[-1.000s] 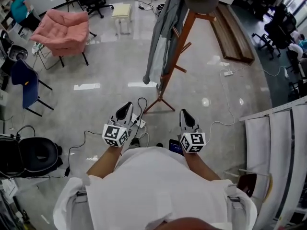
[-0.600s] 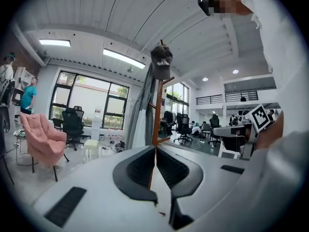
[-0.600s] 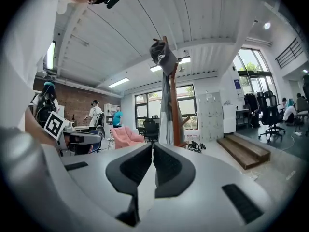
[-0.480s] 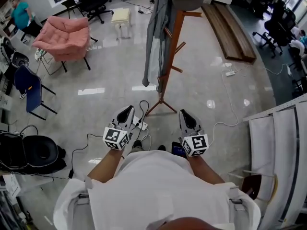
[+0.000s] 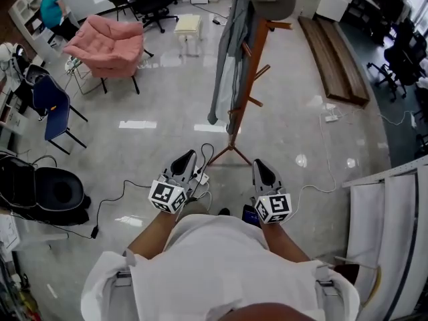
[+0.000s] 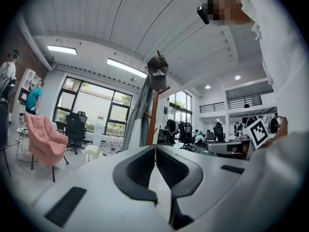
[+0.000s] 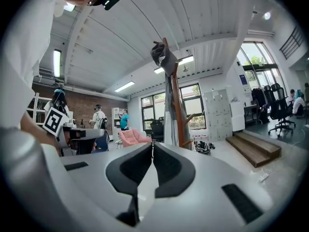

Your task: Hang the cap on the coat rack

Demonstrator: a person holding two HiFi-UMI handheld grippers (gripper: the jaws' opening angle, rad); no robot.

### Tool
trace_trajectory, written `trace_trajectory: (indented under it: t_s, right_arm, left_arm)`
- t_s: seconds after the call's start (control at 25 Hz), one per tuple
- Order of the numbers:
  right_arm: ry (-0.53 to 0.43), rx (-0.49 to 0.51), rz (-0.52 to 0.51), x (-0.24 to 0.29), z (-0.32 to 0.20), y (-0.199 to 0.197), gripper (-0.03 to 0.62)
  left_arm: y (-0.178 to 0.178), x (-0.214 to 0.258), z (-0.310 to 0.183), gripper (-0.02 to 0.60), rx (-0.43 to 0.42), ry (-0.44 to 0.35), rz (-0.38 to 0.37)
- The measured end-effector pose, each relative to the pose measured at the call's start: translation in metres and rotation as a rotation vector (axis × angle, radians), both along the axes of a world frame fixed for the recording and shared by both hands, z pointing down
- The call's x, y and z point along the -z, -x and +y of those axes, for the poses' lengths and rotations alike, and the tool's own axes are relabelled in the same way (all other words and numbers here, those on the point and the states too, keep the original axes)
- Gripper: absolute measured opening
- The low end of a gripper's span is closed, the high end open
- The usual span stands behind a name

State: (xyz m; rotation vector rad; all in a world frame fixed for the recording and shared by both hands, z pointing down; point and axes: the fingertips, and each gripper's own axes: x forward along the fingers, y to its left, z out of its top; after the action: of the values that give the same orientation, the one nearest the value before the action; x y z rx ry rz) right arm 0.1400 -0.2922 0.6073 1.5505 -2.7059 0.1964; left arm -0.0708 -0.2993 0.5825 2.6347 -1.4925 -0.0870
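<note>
Left gripper (image 5: pixel 186 156) has its jaws pressed together with nothing between them, and the right gripper (image 5: pixel 259 164) is likewise closed and empty. Both are held low against the person's body, just short of the coat rack's (image 5: pixel 251 72) splayed feet.

The cap (image 6: pixel 157 71) sits on the very top of the coat rack, over the tip of the post. A grey coat (image 5: pixel 227 65) hangs from a peg on the rack's left side and drapes down along the post, its hem clear of the floor (image 5: pixel 160 112).

A cable and power strip (image 5: pixel 200 177) lie on the floor just beside the rack's near foot, between the rack and the grippers. Left of the rack, well apart, stand a pink armchair (image 5: pixel 110 42) and a blue chair (image 5: pixel 53 109). Right of the rack, a long wooden platform (image 5: pixel 338 59) runs away across the floor, with bare shiny floor between the two.
</note>
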Motion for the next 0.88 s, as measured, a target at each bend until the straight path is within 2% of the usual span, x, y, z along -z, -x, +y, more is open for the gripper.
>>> trace_trajectory:
  t_s: [0.28,0.48,0.6,0.72,0.88]
  right_arm:
    - [-0.036,0.02,-0.019,0.009,0.009,0.003,0.026]
    - [-0.005,-0.007,-0.055,0.003,0.011,0.001,0.026]
    - [-0.004,-0.011,-0.038,0.0,0.014,-0.004,0.026]
    - [-0.022,-0.028,-0.026,0.002,0.016,-0.012,0.026]
    - [-0.014,-0.033,-0.042,-0.001,0.015,-0.014,0.026]
  left_arm:
    - [-0.005,-0.003,0.011,0.025,0.006,0.019,0.011]
    - [-0.003,-0.008,0.01,0.025,0.002,0.032,0.019]
    - [-0.007,-0.016,0.005,0.023,0.0,0.045,0.038]
    - [-0.015,-0.014,0.002,0.023,-0.013,0.025,0.049]
    - [-0.017,-0.017,0.005,0.023,-0.017,0.035,0.062]
